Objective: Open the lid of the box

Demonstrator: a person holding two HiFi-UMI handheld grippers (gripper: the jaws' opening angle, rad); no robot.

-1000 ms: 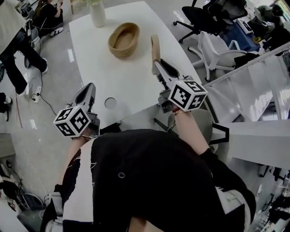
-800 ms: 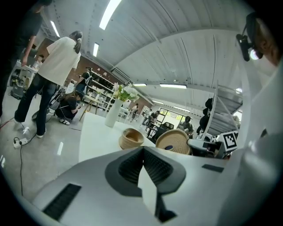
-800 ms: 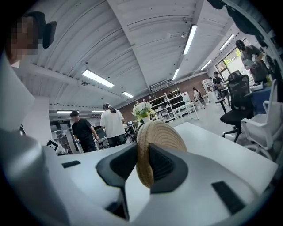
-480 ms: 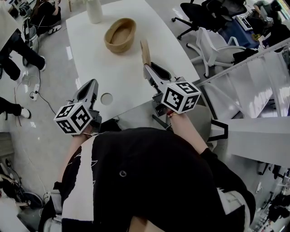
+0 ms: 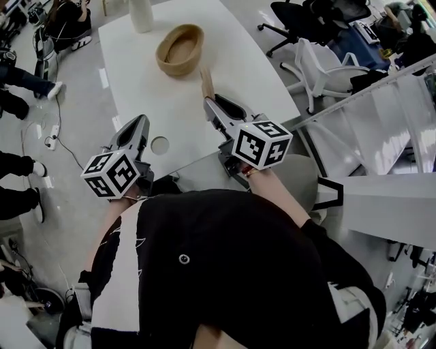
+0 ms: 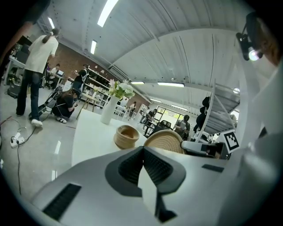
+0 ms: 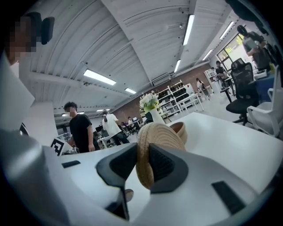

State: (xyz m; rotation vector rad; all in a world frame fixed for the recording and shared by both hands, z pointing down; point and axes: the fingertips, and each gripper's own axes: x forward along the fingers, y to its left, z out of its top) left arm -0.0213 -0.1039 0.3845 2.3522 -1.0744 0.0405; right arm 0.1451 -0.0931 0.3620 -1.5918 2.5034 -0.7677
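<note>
The box is a round woven basket [image 5: 180, 49] standing without its lid on the white table [image 5: 136, 75]; it also shows in the left gripper view [image 6: 126, 136] and behind the lid [image 7: 179, 128]. My right gripper [image 5: 208, 101] is shut on the flat woven lid [image 5: 204, 82], held on edge above the table's near right part, apart from the basket. The pads clamp the lid's rim [image 7: 152, 145] in the right gripper view [image 7: 142, 155]. My left gripper [image 5: 140, 124] hovers at the table's near left edge, shut with nothing in it [image 6: 143, 150]. The lid [image 6: 164, 140] shows to its right.
A white vase [image 5: 141, 13] with flowers stands at the table's far end. A round cable hole [image 5: 160, 145] sits near the front edge. Office chairs [image 5: 310, 27] stand to the right, and people stand and sit at the left [image 5: 20, 75].
The right gripper with the lid has shifted left and a little lower, closer to the left gripper. The left gripper has hardly moved.
</note>
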